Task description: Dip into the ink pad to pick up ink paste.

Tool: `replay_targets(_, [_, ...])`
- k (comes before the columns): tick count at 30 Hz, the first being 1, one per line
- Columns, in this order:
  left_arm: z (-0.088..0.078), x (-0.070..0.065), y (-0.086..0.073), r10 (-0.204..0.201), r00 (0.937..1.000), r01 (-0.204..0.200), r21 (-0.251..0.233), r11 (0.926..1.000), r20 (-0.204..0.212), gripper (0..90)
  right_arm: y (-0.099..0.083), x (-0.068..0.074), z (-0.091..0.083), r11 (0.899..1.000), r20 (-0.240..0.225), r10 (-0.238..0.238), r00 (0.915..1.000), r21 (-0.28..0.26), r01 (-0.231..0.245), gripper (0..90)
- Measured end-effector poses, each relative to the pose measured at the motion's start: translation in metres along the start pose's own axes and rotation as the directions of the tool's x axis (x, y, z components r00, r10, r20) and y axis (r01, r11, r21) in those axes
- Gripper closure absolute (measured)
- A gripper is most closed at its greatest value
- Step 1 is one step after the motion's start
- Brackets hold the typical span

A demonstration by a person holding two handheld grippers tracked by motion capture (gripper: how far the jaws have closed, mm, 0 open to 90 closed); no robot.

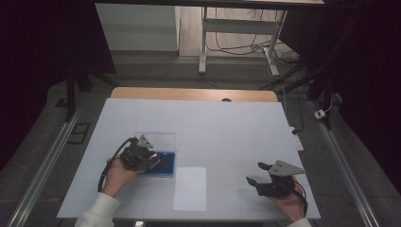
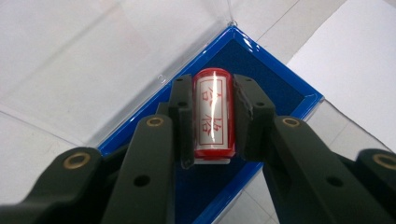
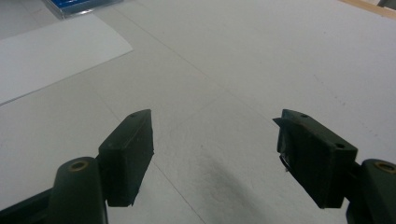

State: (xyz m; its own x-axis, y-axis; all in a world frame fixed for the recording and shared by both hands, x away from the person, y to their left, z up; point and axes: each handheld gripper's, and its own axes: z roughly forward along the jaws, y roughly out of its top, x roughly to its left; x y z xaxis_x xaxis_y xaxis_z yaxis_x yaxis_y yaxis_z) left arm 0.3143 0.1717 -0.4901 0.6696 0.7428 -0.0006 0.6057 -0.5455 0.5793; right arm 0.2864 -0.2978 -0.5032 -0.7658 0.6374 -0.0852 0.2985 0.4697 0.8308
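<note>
The left gripper [image 2: 212, 116] is clamped on a red stamp [image 2: 213, 114], held over the blue ink-pad case [image 2: 280, 88]. The stamp looks light, rigid and glossy; grip across its flanks. The right gripper [image 3: 215, 149] stands wide, empty.

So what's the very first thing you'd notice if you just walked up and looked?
The bright red stamp with red characters on its white label, pinched between the left gripper's black jaws. Right under it sits a blue ink pad case with its clear lid flipped open, on the table's left half. Over at the right, the right gripper hangs wide open above bare white table.
</note>
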Motion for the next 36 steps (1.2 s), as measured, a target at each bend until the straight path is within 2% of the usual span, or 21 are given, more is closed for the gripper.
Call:
replay_targets(6, [0.000,0.000,-0.003,0.008,1.0000,-0.008,-0.018,0.9998,0.002,71.1,0.000,-0.001,-0.002,1.000,0.007,0.003,1.0000,-0.008,-0.003,27.3])
replay_targets(9, [-0.005,0.004,-0.003,0.022,0.9995,-0.021,-0.039,0.9990,0.021,70.8,0.000,0.000,-0.002,1.000,0.004,0.000,1.0000,0.000,0.000,27.3])
replay_targets(10, [-0.008,0.005,-0.001,0.033,0.9992,-0.032,-0.022,0.9992,0.024,70.6,0.000,0.000,-0.002,1.000,0.004,0.000,1.0000,0.000,0.000,27.3])
replay_targets(11, [-0.011,0.004,-0.001,0.043,0.9990,-0.043,-0.034,0.9985,0.005,70.6,0.000,-0.001,-0.002,1.000,0.004,0.000,1.0000,-0.001,0.000,27.3])
replay_targets(12, [-0.020,0.004,0.000,0.036,0.9992,-0.034,-0.086,0.9957,0.015,70.6,0.000,-0.001,-0.002,1.000,0.004,-0.001,1.0000,-0.001,0.001,27.3])
replay_targets(17, [-0.042,-0.002,0.004,0.038,0.9989,-0.033,-0.173,0.9845,0.026,70.5,-0.002,-0.003,-0.002,1.000,0.006,0.001,1.0000,-0.001,-0.001,27.3])
replay_targets(22, [-0.051,-0.005,0.005,0.037,0.9988,-0.029,-0.199,0.9795,0.034,70.3,-0.001,-0.002,-0.002,1.000,0.010,0.001,0.9999,0.004,-0.001,27.4])
replay_targets(25, [-0.056,-0.004,0.004,0.021,0.9978,-0.006,-0.236,0.9716,0.063,70.3,-0.002,-0.003,-0.002,1.000,0.011,-0.005,0.9999,0.005,0.005,27.4])
replay_targets(31, [-0.063,0.000,0.003,-0.005,0.9959,0.030,-0.277,0.9605,0.090,70.3,-0.003,-0.004,-0.001,1.000,0.009,0.000,1.0000,0.012,0.000,27.4])
replay_targets(36, [-0.064,0.000,0.002,-0.011,0.9959,0.036,-0.280,0.9594,0.090,70.2,-0.002,-0.003,-0.001,1.000,0.007,-0.001,1.0000,0.011,0.001,27.4])
